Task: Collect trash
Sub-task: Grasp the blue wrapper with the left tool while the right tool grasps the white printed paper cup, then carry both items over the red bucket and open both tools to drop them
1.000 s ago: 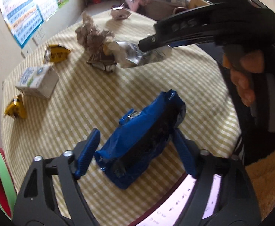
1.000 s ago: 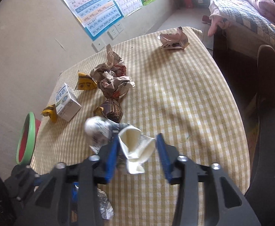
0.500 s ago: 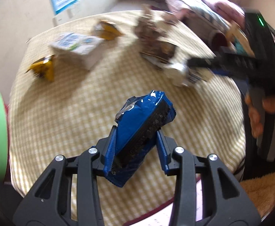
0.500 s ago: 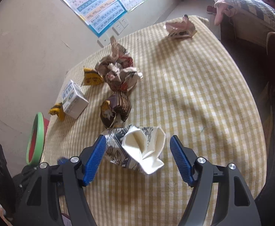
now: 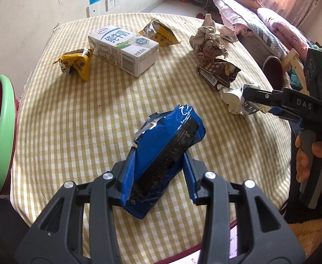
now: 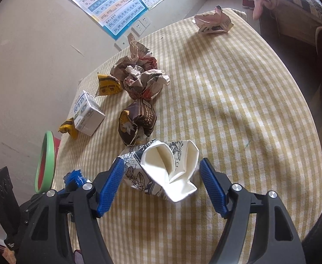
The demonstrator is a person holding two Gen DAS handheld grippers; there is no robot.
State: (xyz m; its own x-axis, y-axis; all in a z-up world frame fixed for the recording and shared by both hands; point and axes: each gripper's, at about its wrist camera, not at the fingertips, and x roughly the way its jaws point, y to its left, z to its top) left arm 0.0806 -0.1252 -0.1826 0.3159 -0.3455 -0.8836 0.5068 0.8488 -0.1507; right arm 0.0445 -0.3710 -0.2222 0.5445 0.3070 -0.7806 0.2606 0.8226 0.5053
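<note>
A blue snack wrapper stands tilted above the checked tablecloth, and my left gripper is shut on its lower half. A crushed white paper cup with a dark print lies on the cloth between the blue pads of my right gripper. Those jaws are closing; the left pad is at the cup's edge and the right pad stands a little off it. In the left wrist view the same cup shows at the right gripper's tips, with a person's hand on the handle.
More trash lies on the cloth: a white milk carton, two yellow wrappers, crumpled paper, a brown carton and a pink carton far off. A green-rimmed red basin stands beside the table's left edge.
My left jaws closed on the blue wrapper and swung it left, toward the basin side. My right jaws widened around the crushed cup, which now rests on the cloth.
</note>
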